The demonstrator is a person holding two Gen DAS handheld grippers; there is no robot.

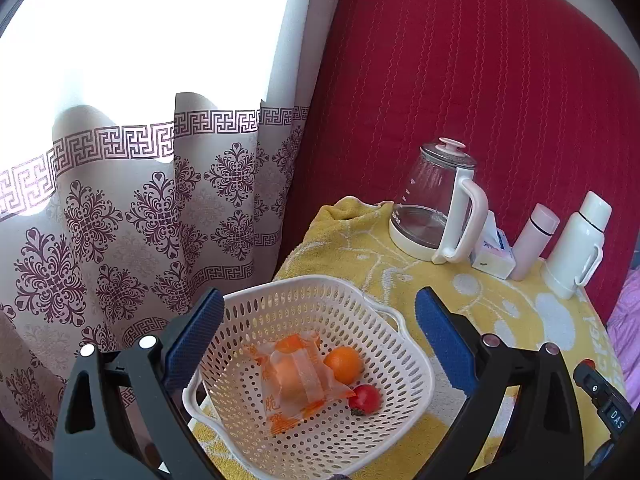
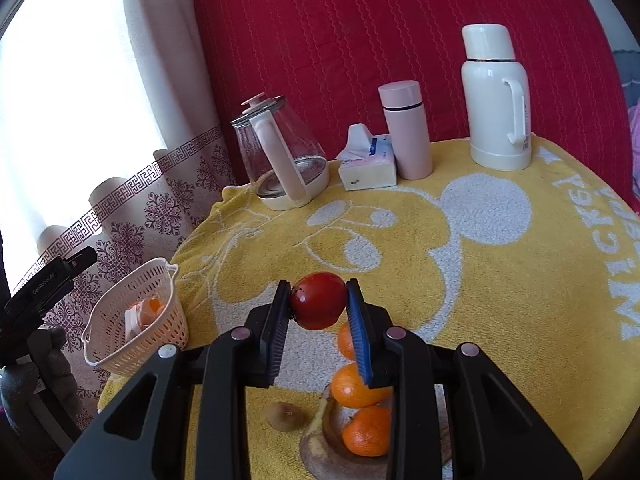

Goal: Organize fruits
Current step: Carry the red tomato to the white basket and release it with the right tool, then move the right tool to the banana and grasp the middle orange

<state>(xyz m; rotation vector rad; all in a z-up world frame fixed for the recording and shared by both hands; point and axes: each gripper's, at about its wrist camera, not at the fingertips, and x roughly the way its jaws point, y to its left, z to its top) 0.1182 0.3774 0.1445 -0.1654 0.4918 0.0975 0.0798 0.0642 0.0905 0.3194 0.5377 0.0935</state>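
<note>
Sitting clamped between the right hand-held gripper pads: apparently a tomato.

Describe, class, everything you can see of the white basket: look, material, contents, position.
The white basket looks like plastic, perforated all over, with a rounded square rim and handle loops. It sits upright at the edge of the yellow towel, near the curtain. Inside lie a wrapped orange snack packet, a bare orange and a small red fruit. The open left gripper hovers above.

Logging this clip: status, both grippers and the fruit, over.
Right gripper shut on red fruit, lifted. Left gripper open, empty, over white basket. Oranges, kiwi, banana not yet binned. Path clear.
</note>
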